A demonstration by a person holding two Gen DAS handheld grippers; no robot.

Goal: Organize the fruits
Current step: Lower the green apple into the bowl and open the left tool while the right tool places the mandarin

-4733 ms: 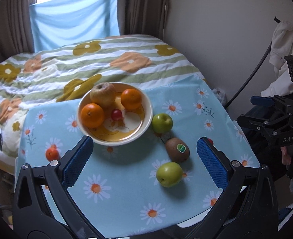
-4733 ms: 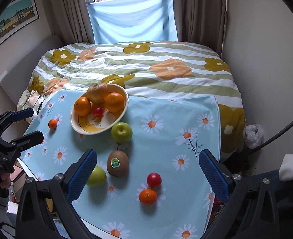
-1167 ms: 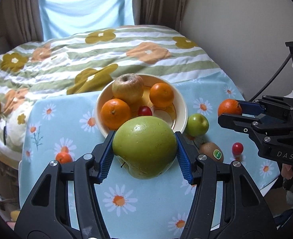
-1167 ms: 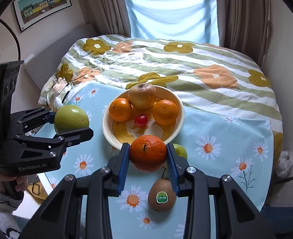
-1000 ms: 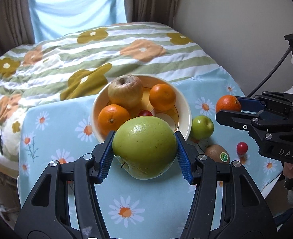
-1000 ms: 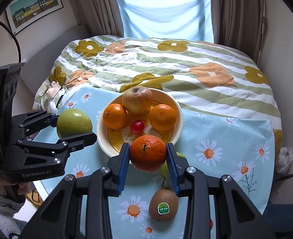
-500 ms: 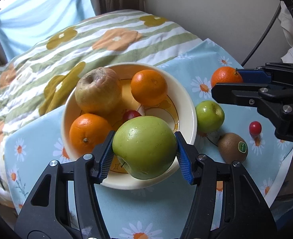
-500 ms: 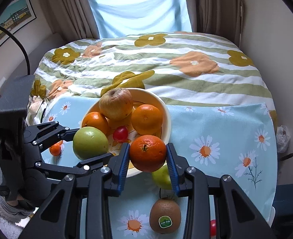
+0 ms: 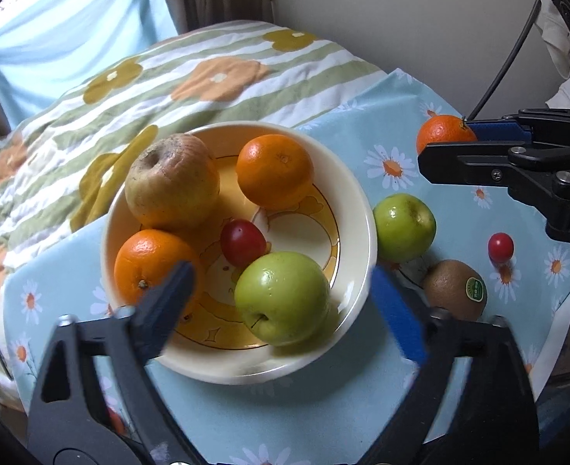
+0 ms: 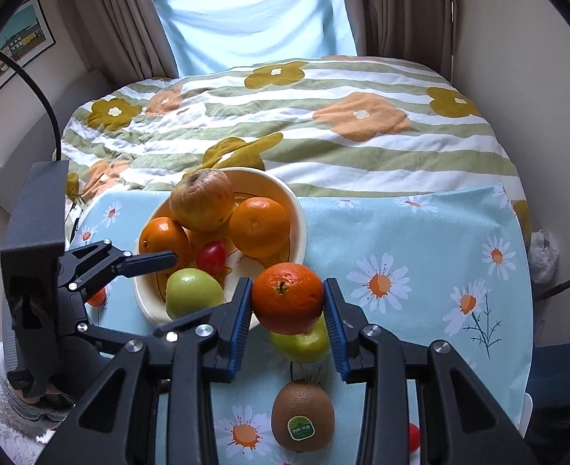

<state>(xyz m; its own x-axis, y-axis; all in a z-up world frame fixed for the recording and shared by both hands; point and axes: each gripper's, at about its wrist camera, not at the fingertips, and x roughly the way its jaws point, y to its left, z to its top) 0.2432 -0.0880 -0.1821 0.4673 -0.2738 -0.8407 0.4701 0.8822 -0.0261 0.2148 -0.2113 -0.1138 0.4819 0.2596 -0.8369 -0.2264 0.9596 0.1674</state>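
A cream bowl (image 9: 356, 201) holds a brownish apple (image 9: 170, 182), two oranges (image 9: 275, 170), a red cherry tomato (image 9: 242, 242) and a green apple (image 9: 283, 298). My left gripper (image 9: 281, 290) is open, its fingers either side of that green apple, which rests in the bowl. My right gripper (image 10: 288, 310) is shut on an orange (image 10: 288, 297), held right of the bowl above a second green apple (image 10: 304, 343). The bowl also shows in the right wrist view (image 10: 298, 209).
A kiwi (image 9: 455, 288) and a small red tomato (image 9: 500, 247) lie on the daisy tablecloth (image 9: 323, 418) right of the bowl. A small orange fruit (image 10: 97, 296) lies left of the bowl. A striped flowered bedspread (image 10: 323, 116) lies behind.
My left gripper has moved over the bowl and opened, leaving the green apple in the bowl. My right gripper still holds the orange and has moved slightly.
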